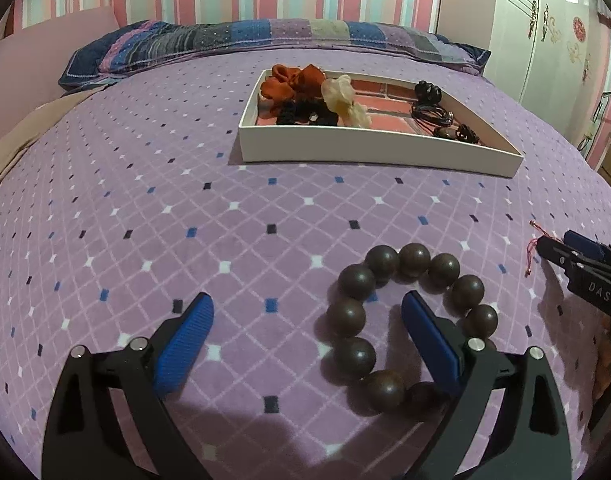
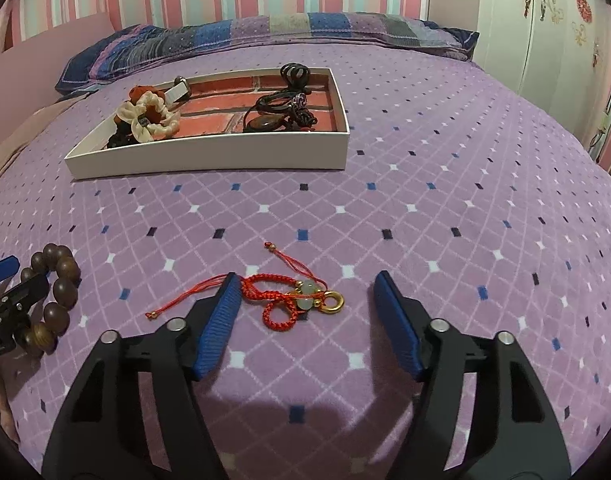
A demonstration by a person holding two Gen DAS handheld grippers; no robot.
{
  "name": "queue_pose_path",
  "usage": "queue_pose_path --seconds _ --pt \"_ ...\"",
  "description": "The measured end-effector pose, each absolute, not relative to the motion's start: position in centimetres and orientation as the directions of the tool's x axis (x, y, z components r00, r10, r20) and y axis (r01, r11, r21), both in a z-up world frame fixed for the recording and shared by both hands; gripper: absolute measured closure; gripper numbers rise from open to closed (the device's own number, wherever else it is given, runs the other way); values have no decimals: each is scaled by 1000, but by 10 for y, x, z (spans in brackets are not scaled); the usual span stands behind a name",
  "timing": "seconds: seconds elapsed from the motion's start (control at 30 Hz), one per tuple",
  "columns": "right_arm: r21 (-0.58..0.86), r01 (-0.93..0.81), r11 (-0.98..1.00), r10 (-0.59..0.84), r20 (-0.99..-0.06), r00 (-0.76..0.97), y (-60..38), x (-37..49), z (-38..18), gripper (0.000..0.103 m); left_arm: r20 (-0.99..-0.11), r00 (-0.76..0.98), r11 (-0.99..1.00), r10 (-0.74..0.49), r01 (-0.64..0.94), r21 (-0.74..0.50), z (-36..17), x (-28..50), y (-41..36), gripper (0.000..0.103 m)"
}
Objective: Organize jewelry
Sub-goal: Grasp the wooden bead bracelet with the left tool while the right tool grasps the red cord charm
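Your right claw [image 2: 303, 292] stands open around the red cord bracelet [image 2: 293, 300], low centre on the bed [image 2: 465, 200]; centre it before squeezing. Your left claw [image 1: 307, 312] gapes, one finger inside the wooden bead bracelet [image 1: 409, 320].

Lighting: your views are evenly lit, sharp; soft shadows fall near on the bed [image 1: 145, 208]; fisheye bends edges, corners black.
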State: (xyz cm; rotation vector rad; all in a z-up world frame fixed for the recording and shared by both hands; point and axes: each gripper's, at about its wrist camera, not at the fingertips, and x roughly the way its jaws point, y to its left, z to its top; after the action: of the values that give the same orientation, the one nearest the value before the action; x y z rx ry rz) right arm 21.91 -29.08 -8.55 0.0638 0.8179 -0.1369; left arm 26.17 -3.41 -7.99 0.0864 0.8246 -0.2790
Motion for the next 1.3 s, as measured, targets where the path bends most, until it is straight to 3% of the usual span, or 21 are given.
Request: queue_pose_path --seconds 0.4,0.6,1.1,1.3 --pt "23 119 993 -65 -729 681 -290 219 -86 76 -735 640 958 -223 285 -43 -81 263 -34 10" --pt "21 117 993 -66 -722 689 -289 217 -85 81 -735 637 955 -233 294 -48 -81 265 -35 11" --pt "24 118 993 -65 -722 689 -291 217 -84 82 -734 615 938 -288 336 -87 -82 266 -37 43" --pt "11 118 993 -74 -721 689 -289 217 -85 82 -738 598 925 -313 368 -94 -79 269 -43 74"
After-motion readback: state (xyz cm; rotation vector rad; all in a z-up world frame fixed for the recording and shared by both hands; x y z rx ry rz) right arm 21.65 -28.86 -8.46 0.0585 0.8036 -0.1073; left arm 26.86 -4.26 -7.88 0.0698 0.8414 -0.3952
